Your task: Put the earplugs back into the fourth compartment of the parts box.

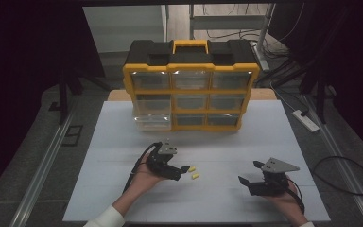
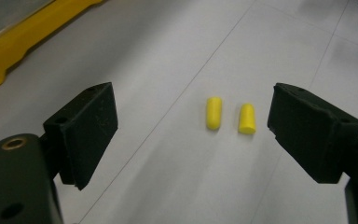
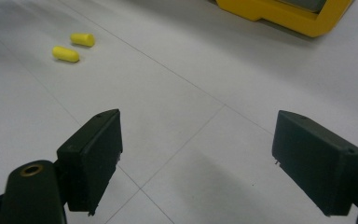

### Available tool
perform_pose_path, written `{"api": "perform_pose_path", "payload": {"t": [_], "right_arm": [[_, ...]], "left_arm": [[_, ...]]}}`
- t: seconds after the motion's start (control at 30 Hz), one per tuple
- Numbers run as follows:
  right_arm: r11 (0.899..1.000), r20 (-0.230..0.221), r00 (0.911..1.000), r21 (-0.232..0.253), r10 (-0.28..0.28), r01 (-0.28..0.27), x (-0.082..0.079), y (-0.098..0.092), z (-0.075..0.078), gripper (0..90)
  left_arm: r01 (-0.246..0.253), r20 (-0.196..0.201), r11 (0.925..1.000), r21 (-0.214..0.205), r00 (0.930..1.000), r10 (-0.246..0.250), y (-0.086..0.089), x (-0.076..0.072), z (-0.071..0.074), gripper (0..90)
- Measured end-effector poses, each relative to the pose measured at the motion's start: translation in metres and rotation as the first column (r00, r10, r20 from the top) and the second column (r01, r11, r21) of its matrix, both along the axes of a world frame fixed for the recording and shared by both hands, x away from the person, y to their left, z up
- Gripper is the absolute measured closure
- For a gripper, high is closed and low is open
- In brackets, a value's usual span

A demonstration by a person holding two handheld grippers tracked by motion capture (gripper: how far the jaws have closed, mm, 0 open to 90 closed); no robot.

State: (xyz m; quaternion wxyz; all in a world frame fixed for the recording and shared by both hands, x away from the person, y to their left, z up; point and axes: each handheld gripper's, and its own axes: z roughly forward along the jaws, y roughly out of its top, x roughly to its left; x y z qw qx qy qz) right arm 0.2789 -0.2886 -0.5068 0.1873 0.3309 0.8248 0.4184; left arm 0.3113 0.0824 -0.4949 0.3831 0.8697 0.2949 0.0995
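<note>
Two yellow earplugs point(image 2: 228, 115) on table point(image 1: 123, 142) near released left tool point(image 2: 191, 135); right tool point(image 3: 198, 158) released; drawer organizer point(image 1: 189, 85) behind.

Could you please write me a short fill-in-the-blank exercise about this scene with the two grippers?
1. The two earplugs on the table are ___ in colour.
2. The ___ gripper is nearer the earplugs than the other gripper.
3. The drawer cabinet has a drawer pulled out in its ___ row.

Missing words: yellow; left; bottom
</note>
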Motion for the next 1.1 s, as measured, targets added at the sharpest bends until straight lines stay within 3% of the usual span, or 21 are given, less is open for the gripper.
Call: {"api": "perform_pose_path", "payload": {"t": [0.63, 0.87, 1.1], "right_arm": [[1.0, -0.002, 1.0, -0.01, 0.004, -0.004, 0.0, 0.0, -0.001, 17.1], [1.0, -0.004, 1.0, -0.015, 0.005, -0.006, 0.0, 0.0, -0.001, 17.1], [1.0, -0.007, 1.0, -0.022, 0.007, -0.007, 0.0, 0.0, -0.001, 17.1]], "left_arm": [[0.06, -0.069, 0.995, 0.079, 0.9961, -0.055, -0.027, 0.021, -0.015, 20.2], [0.083, -0.094, 0.9908, 0.107, 0.9929, -0.073, -0.035, 0.026, -0.021, 25.9], [0.111, -0.111, 0.9848, 0.134, 0.9891, -0.097, -0.038, 0.027, -0.024, 38.3]]}}
